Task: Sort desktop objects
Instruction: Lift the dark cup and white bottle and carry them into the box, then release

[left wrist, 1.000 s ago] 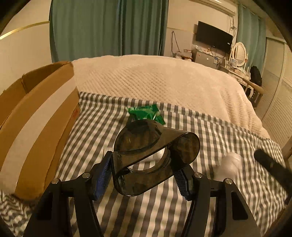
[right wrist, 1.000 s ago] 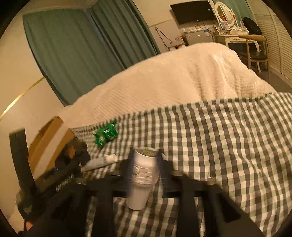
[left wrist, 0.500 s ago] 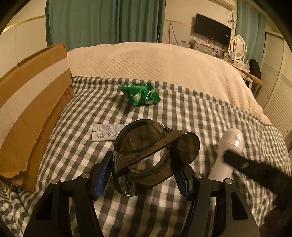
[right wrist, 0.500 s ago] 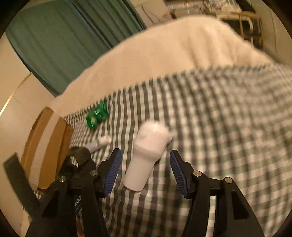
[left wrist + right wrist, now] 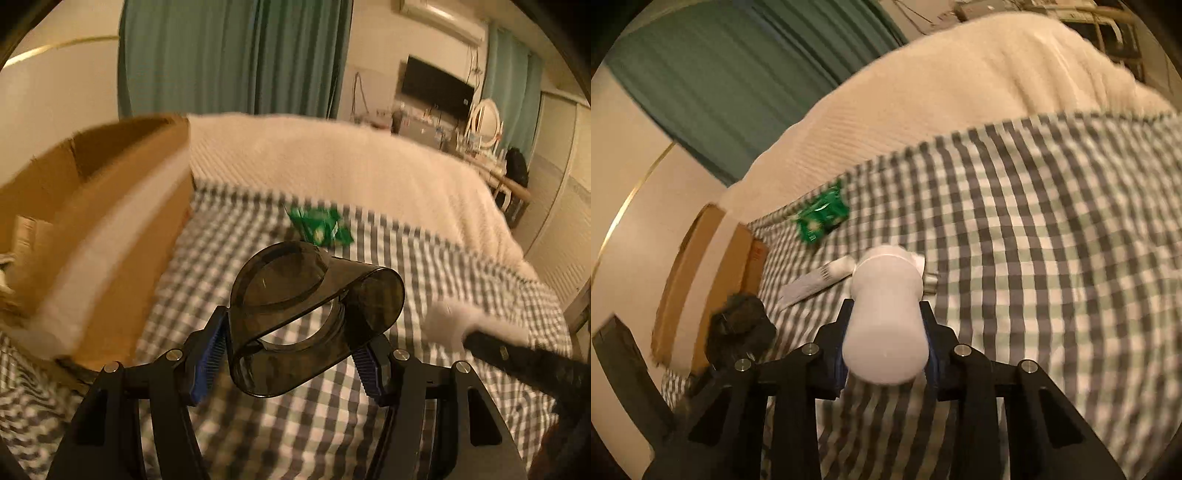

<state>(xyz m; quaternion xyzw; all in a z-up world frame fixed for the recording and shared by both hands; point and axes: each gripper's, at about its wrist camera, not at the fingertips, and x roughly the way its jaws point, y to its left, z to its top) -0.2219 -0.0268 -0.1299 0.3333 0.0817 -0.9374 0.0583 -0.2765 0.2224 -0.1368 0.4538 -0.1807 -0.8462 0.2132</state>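
Your left gripper (image 5: 291, 354) is clamped on a smoky, see-through dark plastic scoop (image 5: 314, 317), its wide mouth turned up and its round collar facing you, held above the checked cloth (image 5: 424, 266). Your right gripper (image 5: 886, 343) is squeezed tight on a white plastic bottle (image 5: 886, 317), waisted in the middle, its rounded base toward the camera and its far end pointing away over the cloth. In the left view that white bottle (image 5: 476, 325) shows only as a blur at the right edge.

On the cloth beyond lie a green snack packet (image 5: 822, 216) and a white tube (image 5: 820, 278), the tube just behind the bottle. The green packet (image 5: 319, 227) sits past the scoop in the left view too.

A cardboard box (image 5: 92, 229) stands open on the left edge of the bed, with a cream blanket (image 5: 332, 166) farther back. Teal curtains (image 5: 229, 55) hang behind, a dark TV (image 5: 436, 83) on the wall.
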